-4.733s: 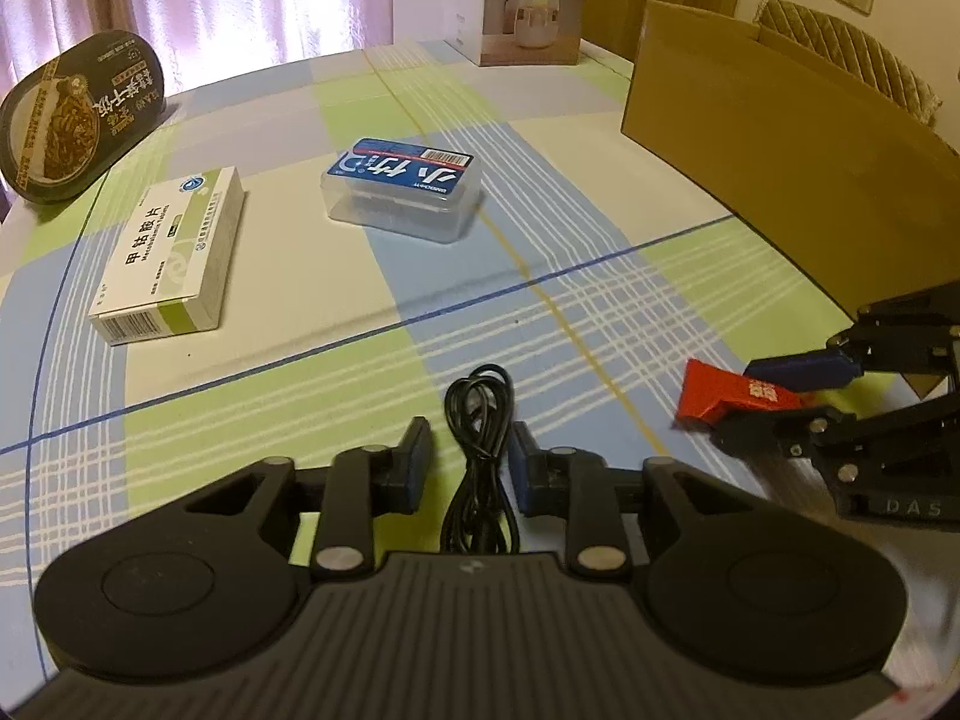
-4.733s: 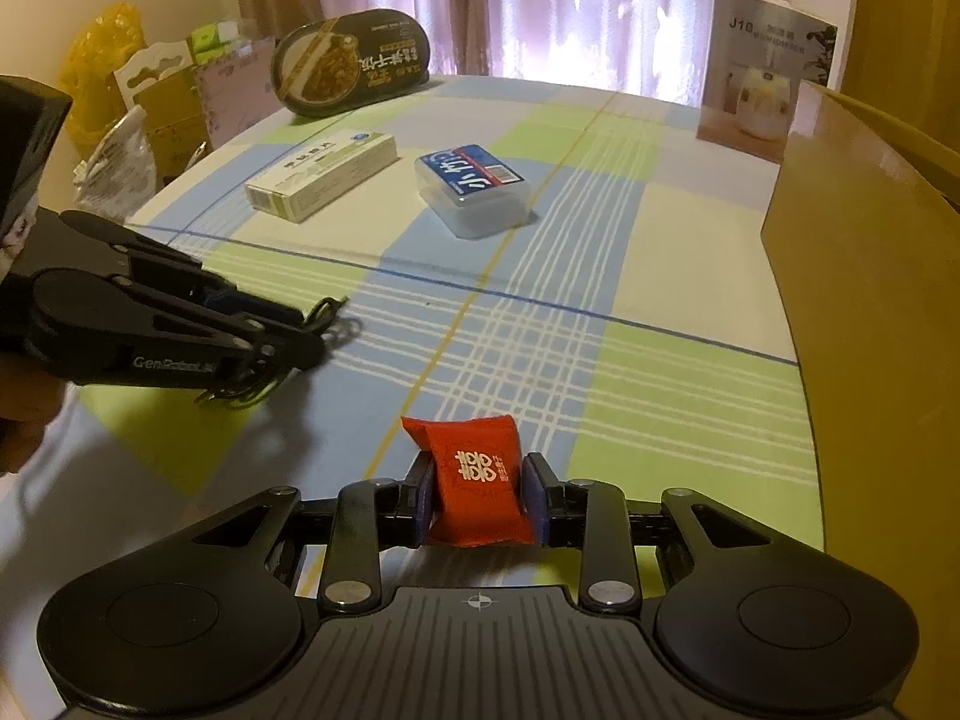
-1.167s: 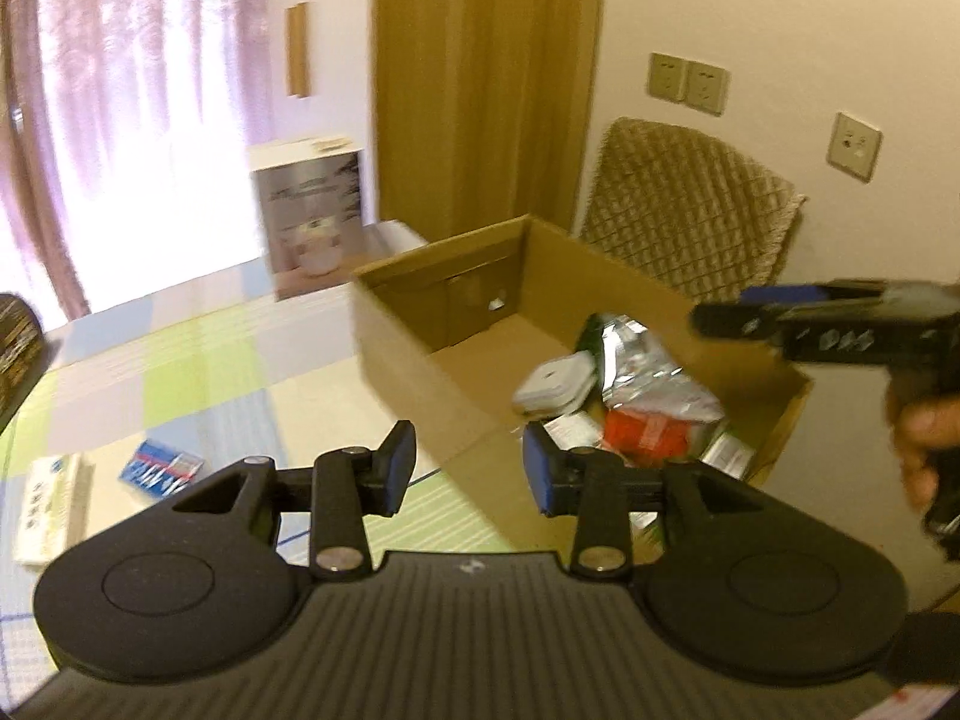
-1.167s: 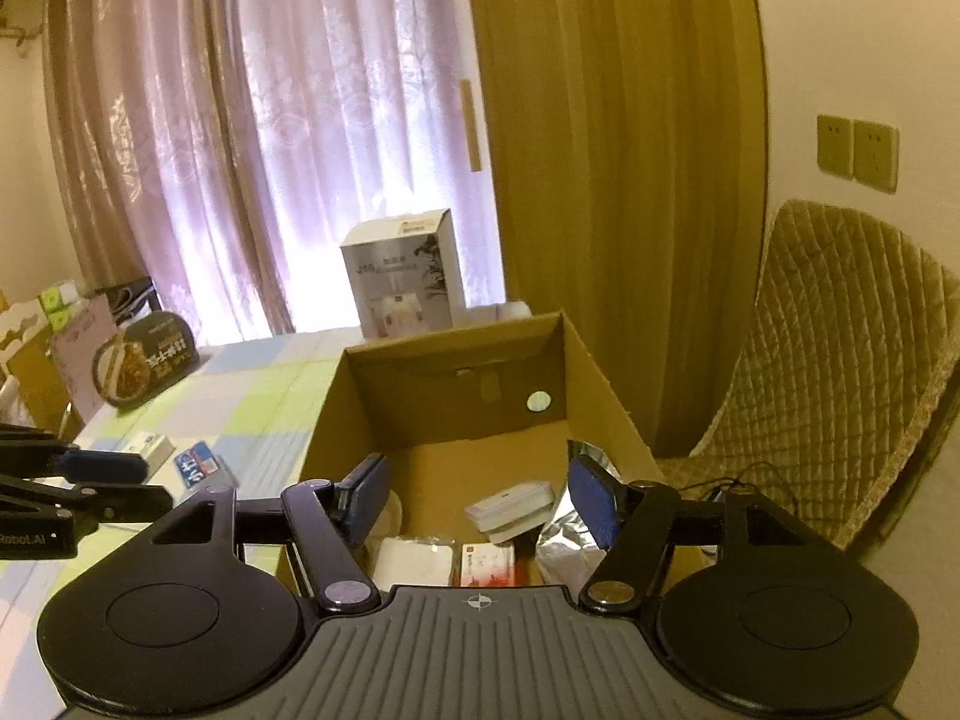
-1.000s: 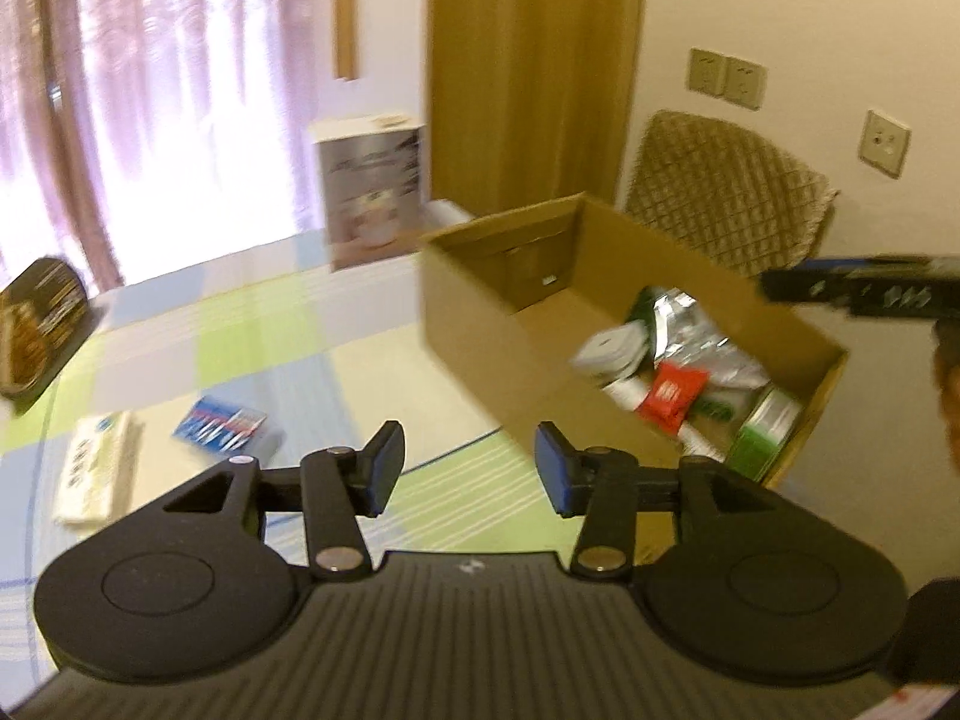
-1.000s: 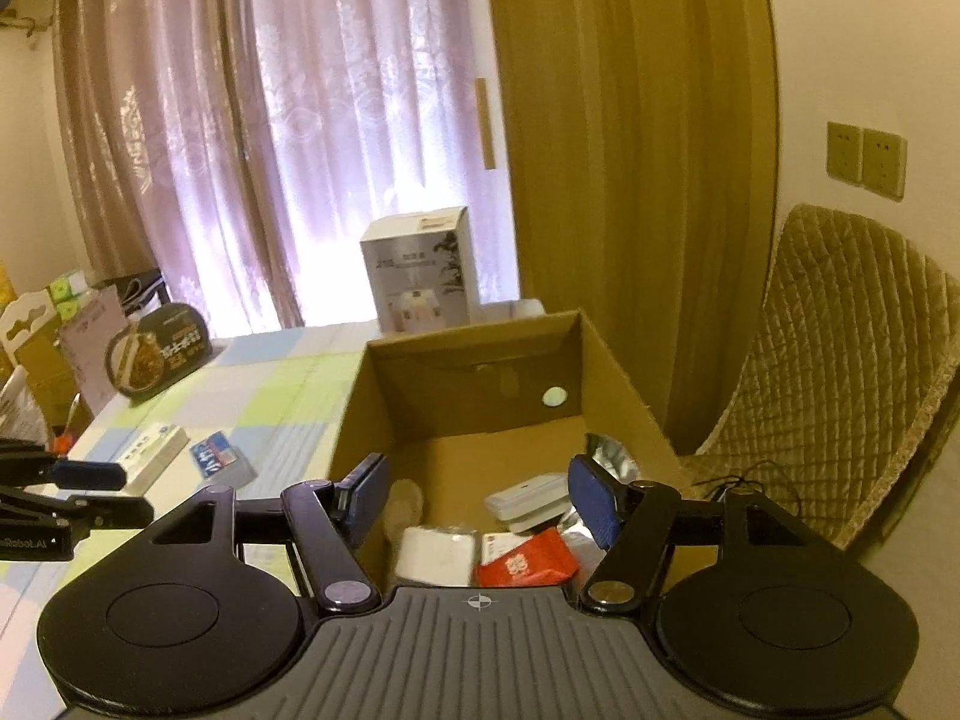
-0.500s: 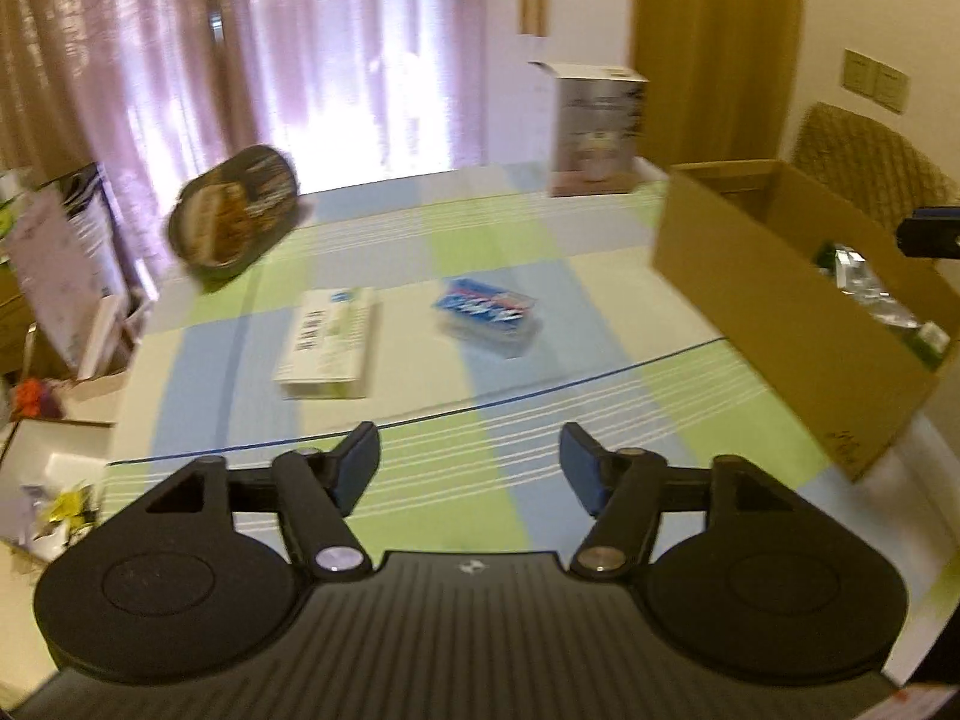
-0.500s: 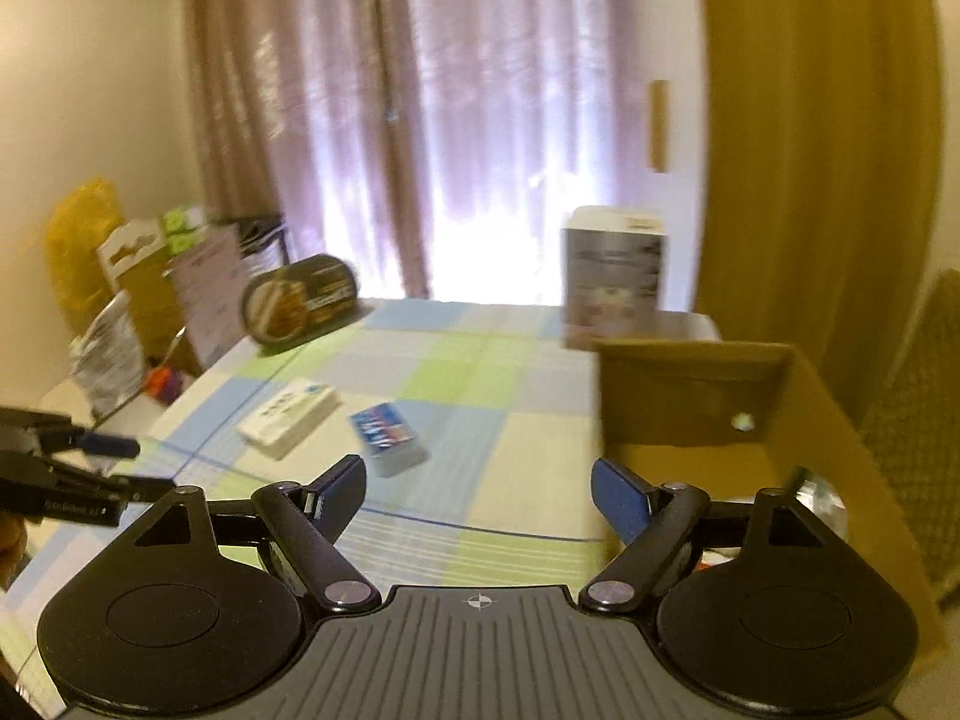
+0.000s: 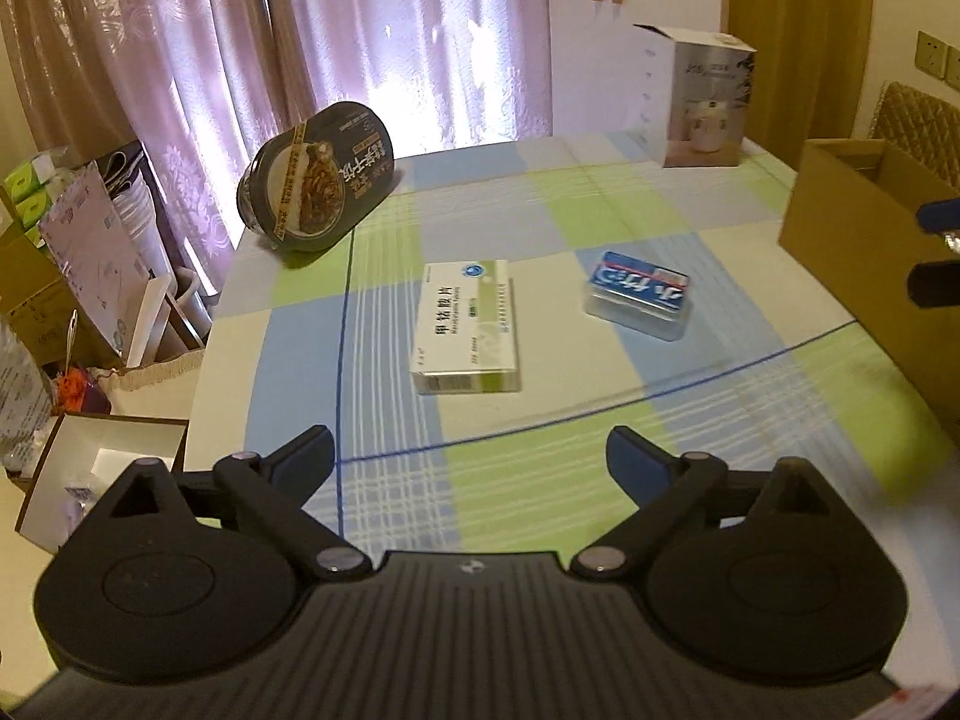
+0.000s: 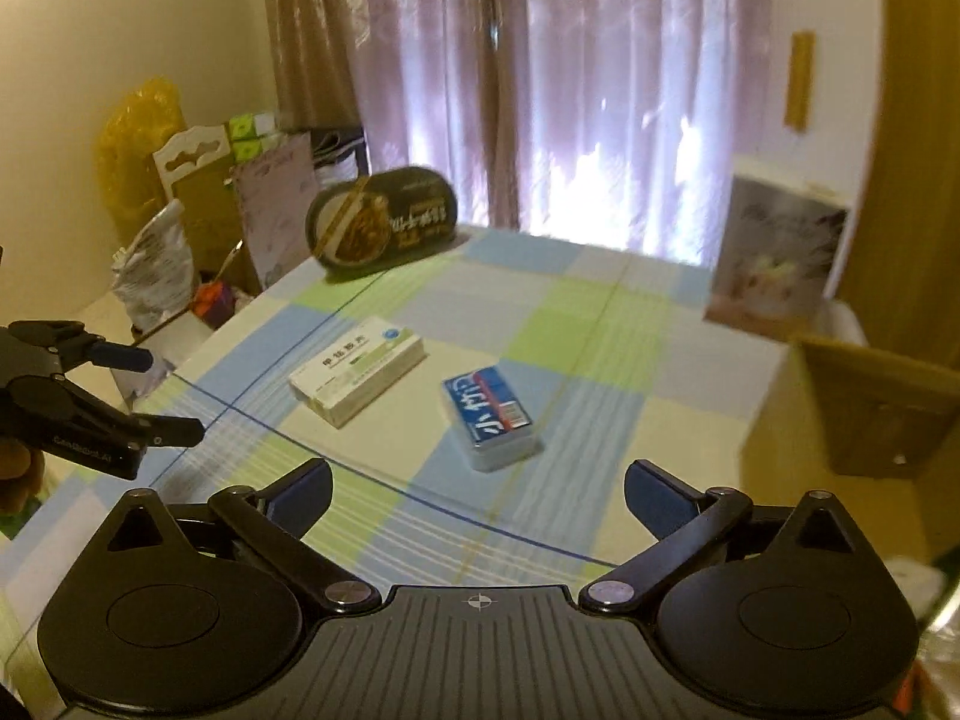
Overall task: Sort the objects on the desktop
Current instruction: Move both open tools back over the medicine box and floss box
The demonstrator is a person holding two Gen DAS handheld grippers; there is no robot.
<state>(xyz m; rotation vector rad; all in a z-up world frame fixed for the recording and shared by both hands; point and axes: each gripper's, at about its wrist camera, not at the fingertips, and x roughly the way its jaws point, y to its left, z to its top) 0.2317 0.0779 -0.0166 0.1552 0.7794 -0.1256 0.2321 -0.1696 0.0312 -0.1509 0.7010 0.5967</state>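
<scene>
medicine box (image 9: 467, 327): white-green carton, flat, mid-table
clear plastic case (image 9: 637, 294): blue-red label, flat, right of carton, apart
cardboard box (image 9: 870, 252): open-topped, table's right edge

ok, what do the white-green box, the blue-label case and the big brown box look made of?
White-green box: thin printed paperboard, smooth, with crisp folded edges.
Blue-label case: clear plastic, glossy; its see-through sides show the cloth, and the label is probably paper.
Big brown box: corrugated cardboard, matte, with raw brown walls and an open top.

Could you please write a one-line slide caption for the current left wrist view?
Open left claw hovering above a checked tablecloth, facing a medicine box and a clear plastic case, cardboard box at right.
</scene>
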